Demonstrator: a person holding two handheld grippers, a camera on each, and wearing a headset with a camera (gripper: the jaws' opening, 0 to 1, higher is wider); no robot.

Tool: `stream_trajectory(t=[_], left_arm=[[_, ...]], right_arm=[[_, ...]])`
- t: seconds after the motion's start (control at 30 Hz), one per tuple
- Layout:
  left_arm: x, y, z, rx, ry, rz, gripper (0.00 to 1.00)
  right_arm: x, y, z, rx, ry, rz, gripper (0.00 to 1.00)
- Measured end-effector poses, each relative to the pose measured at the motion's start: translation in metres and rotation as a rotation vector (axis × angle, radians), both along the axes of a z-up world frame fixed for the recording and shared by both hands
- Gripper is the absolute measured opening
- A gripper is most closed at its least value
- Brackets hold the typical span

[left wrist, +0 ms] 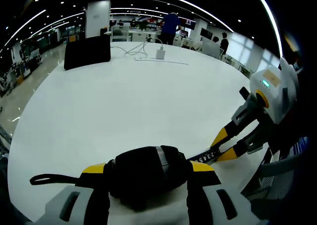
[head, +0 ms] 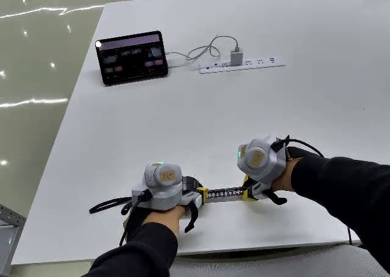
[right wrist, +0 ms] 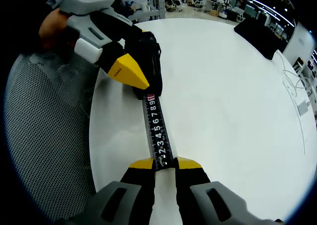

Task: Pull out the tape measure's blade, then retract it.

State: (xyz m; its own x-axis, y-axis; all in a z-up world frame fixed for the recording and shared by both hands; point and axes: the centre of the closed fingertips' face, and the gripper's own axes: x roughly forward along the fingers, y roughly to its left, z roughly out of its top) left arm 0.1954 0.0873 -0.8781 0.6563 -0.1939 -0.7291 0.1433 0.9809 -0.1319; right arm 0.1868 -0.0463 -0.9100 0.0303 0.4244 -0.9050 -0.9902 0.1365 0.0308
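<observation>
My left gripper (left wrist: 148, 168) clamps the tape measure's black case (left wrist: 143, 185) at bottom centre of its view, while my right gripper (right wrist: 163, 163) pinches the short pulled-out blade (right wrist: 154, 121), whose digits read clearly in the right gripper view.

the lower part of the tape measure's case (left wrist: 148, 178) is hidden between the jaws of the left gripper (left wrist: 148, 166); the tip of the blade (right wrist: 157, 128) is covered by the closed jaws of the right gripper (right wrist: 162, 163); in the head view the blade's numerals and the screen of the tablet (head: 131, 57) are too small to read; the table (head: 244, 118) is cut off at the right edge
</observation>
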Motion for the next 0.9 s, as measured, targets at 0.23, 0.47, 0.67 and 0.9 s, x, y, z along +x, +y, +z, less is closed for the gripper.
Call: stream_trajectory(t=[0.23, 0.47, 0.67, 0.9], left_arm=[[-0.0002, 0.0001, 0.0001, 0.000, 0.000, 0.000, 0.59], [0.0000, 0.0004, 0.0000, 0.000, 0.001, 0.000, 0.59], [0.0000, 0.0005, 0.0001, 0.001, 0.001, 0.000, 0.59], [0.0000, 0.0004, 0.0005, 0.001, 0.001, 0.001, 0.59]], right_arm=[[0.0005, 0.0020, -0.0001, 0.001, -0.005, 0.010, 0.11], [0.0000, 0.0045, -0.0005, 0.005, -0.005, 0.022, 0.11], [0.0004, 0.0068, -0.0001, 0.008, 0.003, 0.021, 0.10], [0.0003, 0.0094, 0.0009, 0.007, 0.008, 0.010, 0.10]])
